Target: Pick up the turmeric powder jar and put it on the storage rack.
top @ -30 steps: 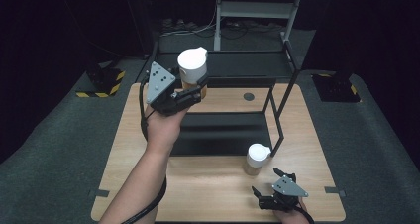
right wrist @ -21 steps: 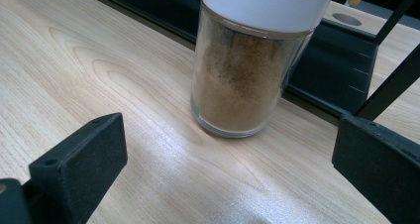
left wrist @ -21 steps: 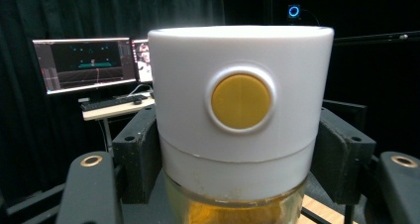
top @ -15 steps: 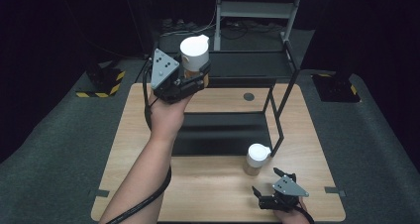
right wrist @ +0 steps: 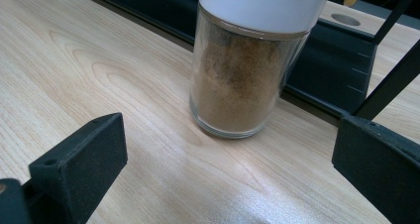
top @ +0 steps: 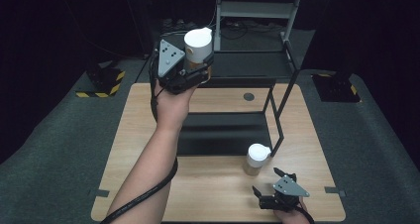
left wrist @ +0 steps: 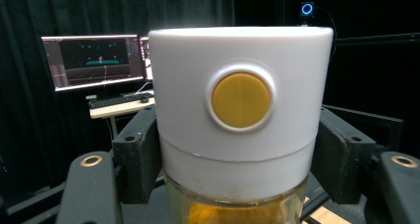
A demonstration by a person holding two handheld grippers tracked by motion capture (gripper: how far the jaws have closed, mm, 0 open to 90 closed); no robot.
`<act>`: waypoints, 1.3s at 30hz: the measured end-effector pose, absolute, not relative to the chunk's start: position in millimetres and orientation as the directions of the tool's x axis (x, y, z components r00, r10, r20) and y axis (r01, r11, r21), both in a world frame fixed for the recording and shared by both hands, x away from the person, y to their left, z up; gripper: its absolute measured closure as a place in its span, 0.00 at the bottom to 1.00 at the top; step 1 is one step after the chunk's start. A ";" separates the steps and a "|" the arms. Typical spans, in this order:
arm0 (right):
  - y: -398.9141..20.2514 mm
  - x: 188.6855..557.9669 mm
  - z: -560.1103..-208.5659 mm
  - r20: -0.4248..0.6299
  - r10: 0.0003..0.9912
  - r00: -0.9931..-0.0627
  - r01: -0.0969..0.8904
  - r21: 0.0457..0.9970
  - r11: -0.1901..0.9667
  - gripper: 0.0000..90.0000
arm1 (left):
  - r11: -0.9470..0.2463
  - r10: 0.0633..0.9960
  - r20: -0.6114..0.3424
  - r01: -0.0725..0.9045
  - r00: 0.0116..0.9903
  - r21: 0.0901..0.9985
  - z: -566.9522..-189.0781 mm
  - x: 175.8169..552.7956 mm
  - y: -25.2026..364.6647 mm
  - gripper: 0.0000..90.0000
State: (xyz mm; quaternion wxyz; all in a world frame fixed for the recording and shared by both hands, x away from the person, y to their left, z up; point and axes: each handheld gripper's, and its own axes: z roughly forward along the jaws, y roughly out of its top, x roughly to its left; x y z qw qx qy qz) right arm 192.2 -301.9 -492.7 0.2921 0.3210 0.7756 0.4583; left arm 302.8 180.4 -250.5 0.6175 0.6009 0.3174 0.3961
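My left gripper (top: 197, 69) is shut on a glass spice jar (top: 198, 50) with a white cap and yellow contents, held high above the table's far left, near the top tier of a black shelf rack (top: 233, 65). In the left gripper view the jar (left wrist: 240, 130) shows a yellow round button on its white cap, clamped between both pads (left wrist: 136, 154). A second spice jar (top: 257, 159) with brown powder and a white cap stands upright on the table near the front. My right gripper (top: 273, 188) rests open just in front of it; the jar (right wrist: 242, 80) stands beyond its jaws, untouched.
The black rack's lower shelf (top: 223, 133) lies on the wooden table (top: 133, 135), with slanted black legs (top: 280, 110) right beside the brown jar. A round hole (top: 248, 96) marks the tabletop at the back. A monitor and keyboard (left wrist: 96, 60) stand in the dark background.
My left gripper has lifted the yellow jar higher and farther back toward the rack's upper tier. The right gripper and the brown jar have stayed still.
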 end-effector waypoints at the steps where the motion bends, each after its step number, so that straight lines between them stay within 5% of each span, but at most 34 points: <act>1: -302.0 192.2 -492.7 -0.159 0.765 -0.624 0.230 0.898 0.374 0.00 | -0.034 0.872 0.081 -0.106 0.482 0.994 -250.0 304.3 179.4 0.34; 39: -304.1 192.3 -493.4 -0.152 0.765 -0.626 0.228 0.902 0.366 0.00 | -0.035 0.902 0.059 -0.064 0.428 0.997 -251.1 329.7 164.1 0.34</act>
